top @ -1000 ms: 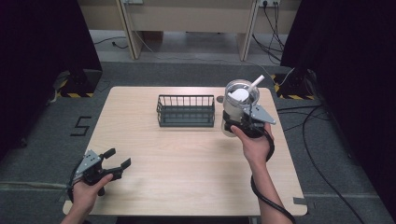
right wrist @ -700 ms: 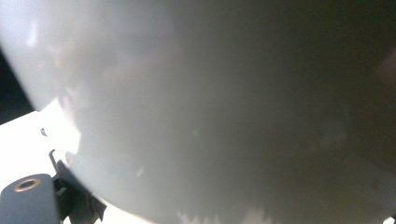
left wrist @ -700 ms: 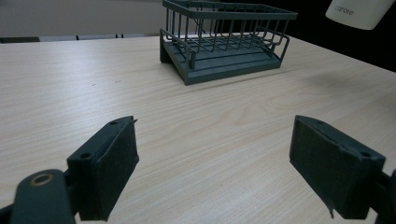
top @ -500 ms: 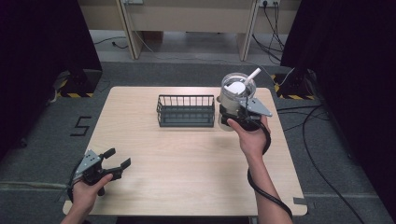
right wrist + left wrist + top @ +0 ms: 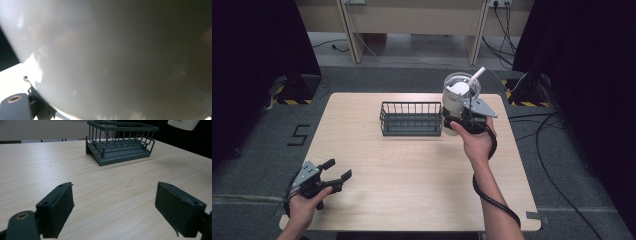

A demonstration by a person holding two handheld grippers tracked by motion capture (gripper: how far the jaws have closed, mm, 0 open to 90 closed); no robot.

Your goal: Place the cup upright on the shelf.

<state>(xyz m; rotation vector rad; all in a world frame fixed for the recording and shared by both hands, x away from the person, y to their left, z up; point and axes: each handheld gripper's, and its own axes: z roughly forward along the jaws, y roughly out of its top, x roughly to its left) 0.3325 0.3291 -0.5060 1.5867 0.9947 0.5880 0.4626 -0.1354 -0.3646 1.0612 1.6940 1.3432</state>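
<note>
Left gripper (image 5: 334, 176) near the table's (image 5: 412, 190) front left corner, jaws wide, holding nothing — best left resting. Wire rack (image 5: 411, 119) toward the far edge, middle. Right gripper (image 5: 455, 121) clamped on the cup (image 5: 458, 100), lifted just right of the rack — better to carry level, straw (image 5: 476, 76) upright, then lower slowly over the rack rim.

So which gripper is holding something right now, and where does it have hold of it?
The right gripper holds a clear cup with a straw by its side wall, low on the body, lifted off the table. The left gripper is open and holds nothing.
</note>
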